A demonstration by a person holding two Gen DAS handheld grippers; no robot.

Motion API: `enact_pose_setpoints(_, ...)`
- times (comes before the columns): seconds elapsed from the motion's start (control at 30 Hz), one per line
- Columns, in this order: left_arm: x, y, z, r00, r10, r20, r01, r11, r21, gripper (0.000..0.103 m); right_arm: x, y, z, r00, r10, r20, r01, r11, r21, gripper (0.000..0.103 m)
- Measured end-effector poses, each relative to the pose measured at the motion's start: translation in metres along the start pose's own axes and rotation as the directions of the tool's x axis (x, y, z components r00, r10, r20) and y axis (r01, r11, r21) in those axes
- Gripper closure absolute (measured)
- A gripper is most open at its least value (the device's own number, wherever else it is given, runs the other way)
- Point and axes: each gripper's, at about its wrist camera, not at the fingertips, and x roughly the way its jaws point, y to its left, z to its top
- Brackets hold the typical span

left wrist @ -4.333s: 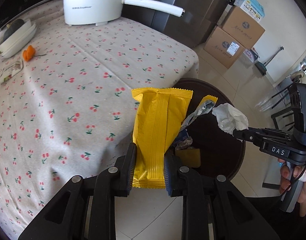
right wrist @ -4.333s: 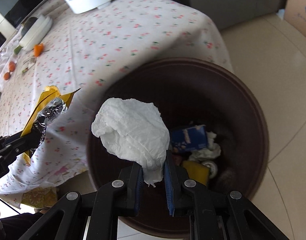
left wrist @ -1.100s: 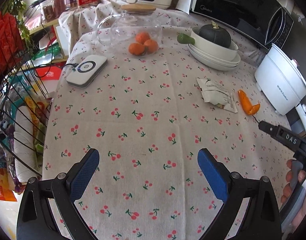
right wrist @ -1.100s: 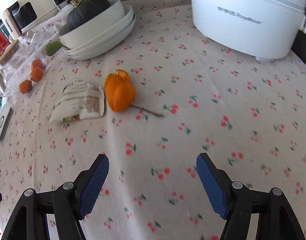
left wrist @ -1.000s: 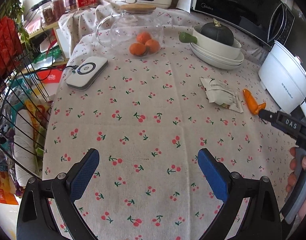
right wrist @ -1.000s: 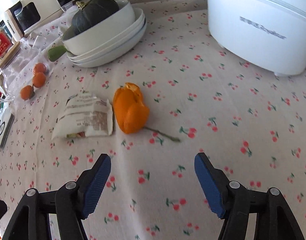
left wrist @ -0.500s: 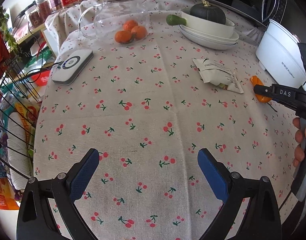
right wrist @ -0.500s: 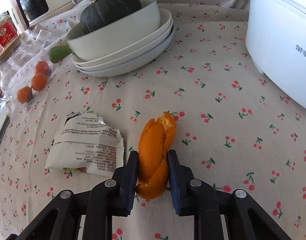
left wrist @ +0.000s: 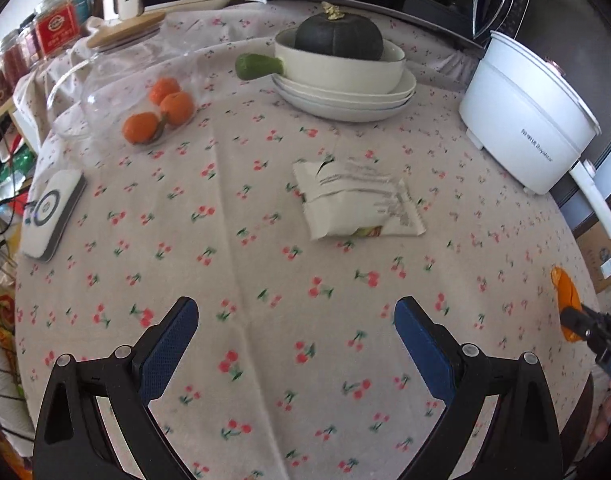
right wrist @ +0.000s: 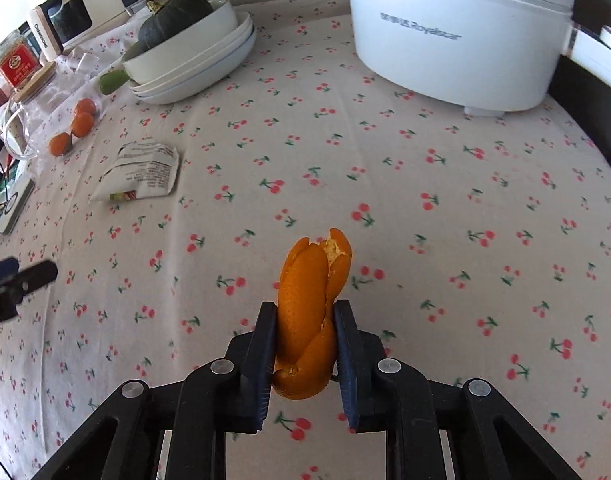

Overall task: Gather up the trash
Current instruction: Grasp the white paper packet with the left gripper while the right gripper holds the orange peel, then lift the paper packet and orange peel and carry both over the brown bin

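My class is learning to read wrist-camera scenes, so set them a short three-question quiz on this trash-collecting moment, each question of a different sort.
1. True or false: the right tool is shut on the orange peel.
2. Which trash remains on the tablecloth? A) yellow bag B) white wrapper C) tissue
3. Fill in: the left tool is ____ and holds nothing.

Key:
1. True.
2. B, the white wrapper, lying flat in front of the stacked bowls.
3. open.
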Motion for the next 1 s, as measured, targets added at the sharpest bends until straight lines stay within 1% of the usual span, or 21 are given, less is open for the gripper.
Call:
enact_pose_setpoints(0.13, 0.016, -0.01, 0.027, 0.999, -0.051, 0.018, 0.051, 0.999, 0.005, 0.003, -0.011, -0.013, 0.001, 1.0, 0.005, 0.029, -0.006, 1.0, 0.009, 0.079)
enact_pose_setpoints(0.2, 0.024, -0.012, 0.037, 0.996, -0.086, 0.027, 0.086, 0.996, -0.016, 0.004, -0.015, -0.018, 0.001, 0.999, -0.014, 0.043, 0.014, 1.0, -0.001, 0.079)
enact_pose_setpoints(0.33, 0.041, -0.014, 0.048, 0.991, -0.13, 0.031, 0.132, 0.99, -0.057, 0.005, -0.016, -0.028, -0.004, 0.999, -0.016, 0.047, 0.016, 1.0, -0.002, 0.079)
enact_pose_setpoints(0.47, 0.061, -0.026, 0.055, 0.993, -0.114, -0.009, 0.114, 0.992, -0.046, 0.013, -0.008, -0.034, -0.008, 0.999, -0.023, 0.032, 0.022, 1.0, 0.005, 0.079)
enact_pose_setpoints(0.5, 0.065, -0.029, 0.055, 0.995, -0.099, -0.018, 0.098, 0.995, -0.035, 0.014, -0.007, -0.036, -0.01, 0.999, -0.022, 0.029, 0.022, 1.0, 0.007, 0.079)
enact_pose_setpoints(0.53, 0.066, -0.034, 0.054, 0.997, -0.071, -0.005, 0.071, 0.997, -0.012, 0.015, -0.005, -0.037, -0.01, 0.999, -0.023, 0.025, 0.023, 1.0, 0.01, 0.079)
enact_pose_setpoints(0.57, 0.068, -0.039, 0.054, 0.999, -0.044, 0.002, 0.044, 0.999, 0.011, 0.019, -0.005, -0.038, -0.011, 0.999, -0.025, 0.023, 0.024, 1.0, 0.011, 0.079)
enact_pose_setpoints(0.6, 0.068, -0.043, 0.053, 1.0, -0.015, 0.011, 0.015, 0.999, 0.032, 0.021, -0.004, -0.038, -0.011, 0.999, -0.027, 0.021, 0.027, 1.0, 0.013, 0.079)
enact_pose_setpoints(0.7, 0.067, -0.048, 0.048, 0.999, 0.007, 0.045, -0.009, 0.999, 0.04, 0.034, -0.004, -0.039, -0.011, 0.999, -0.03, 0.021, 0.03, 0.999, 0.016, 0.079)
enact_pose_setpoints(0.73, 0.066, -0.049, 0.047, 0.999, 0.005, 0.052, -0.007, 0.999, 0.041, 0.041, -0.004, -0.039, -0.011, 0.999, -0.031, 0.02, 0.03, 0.999, 0.015, 0.079)
enact_pose_setpoints(0.77, 0.065, -0.05, 0.046, 0.998, 0.001, 0.056, -0.004, 0.999, 0.041, 0.045, -0.004, -0.039, -0.011, 0.999, -0.03, 0.019, 0.03, 0.999, 0.014, 0.079)
enact_pose_setpoints(0.8, 0.064, -0.05, 0.044, 0.998, -0.004, 0.057, 0.001, 0.999, 0.038, 0.046, -0.005, -0.038, -0.011, 0.999, -0.03, 0.018, 0.03, 0.999, 0.012, 0.079)
enact_pose_setpoints(0.9, 0.057, -0.048, 0.037, 0.998, -0.033, 0.051, 0.031, 0.999, 0.029, 0.054, -0.008, -0.034, -0.013, 0.999, -0.033, 0.012, 0.033, 0.999, 0.003, 0.079)
enact_pose_setpoints(0.93, 0.053, -0.047, 0.034, 0.998, -0.046, 0.041, 0.045, 0.999, 0.026, 0.064, -0.01, -0.034, -0.014, 0.999, -0.034, 0.01, 0.034, 0.999, 0.0, 0.079)
enact_pose_setpoints(0.97, 0.05, -0.047, 0.03, 0.998, -0.055, 0.027, 0.054, 0.998, 0.022, 0.071, -0.012, -0.033, -0.016, 0.999, -0.036, 0.007, 0.036, 0.999, -0.005, 0.079)
enact_pose_setpoints(1.0, 0.045, -0.045, 0.026, 0.998, -0.064, 0.016, 0.064, 0.998, 0.019, 0.072, -0.014, -0.032, -0.017, 0.999, -0.041, 0.004, 0.041, 0.999, -0.012, 0.079)
